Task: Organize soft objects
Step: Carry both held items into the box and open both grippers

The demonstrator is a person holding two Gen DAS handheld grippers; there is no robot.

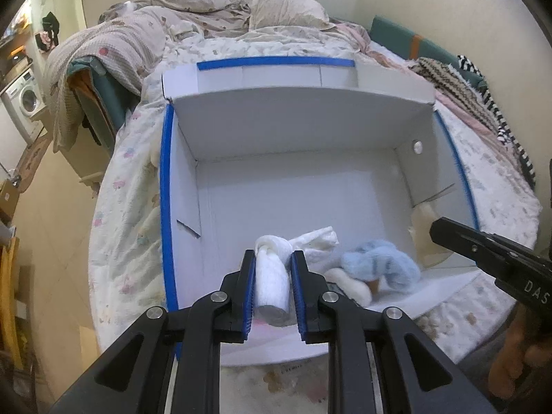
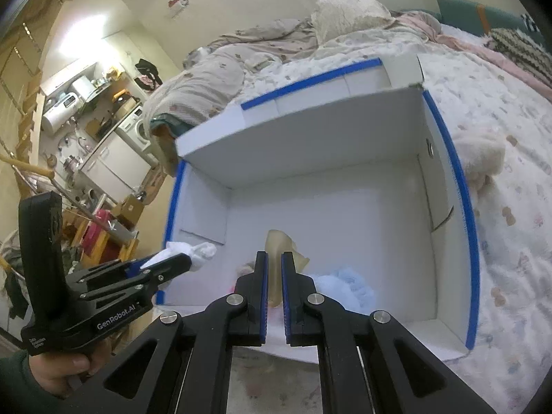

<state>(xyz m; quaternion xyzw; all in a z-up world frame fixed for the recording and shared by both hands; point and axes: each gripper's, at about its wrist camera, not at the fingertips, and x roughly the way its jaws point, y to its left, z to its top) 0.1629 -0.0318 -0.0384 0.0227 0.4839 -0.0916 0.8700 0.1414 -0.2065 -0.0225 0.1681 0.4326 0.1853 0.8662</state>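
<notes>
A white box (image 1: 293, 127) with blue-taped edges lies open on the bed. My left gripper (image 1: 273, 257) is shut on a rolled white sock (image 1: 272, 283) above the box's near side. In the right wrist view the same white sock (image 2: 193, 252) sticks out of the left gripper (image 2: 183, 260). My right gripper (image 2: 274, 258) is shut on a thin cream cloth (image 2: 281, 241) over the box (image 2: 310, 138). A fluffy light-blue item (image 1: 379, 264) and a cream soft piece (image 1: 348, 284) lie on the box floor.
The bed (image 1: 131, 207) has a patterned quilt, with crumpled blankets (image 1: 138, 34) and a pillow (image 1: 286, 7) at its head. A pink fluffy item (image 2: 483, 158) lies right of the box. Striped knitwear (image 1: 483, 103) lies at the right. A washing machine (image 1: 26, 98) stands at the far left.
</notes>
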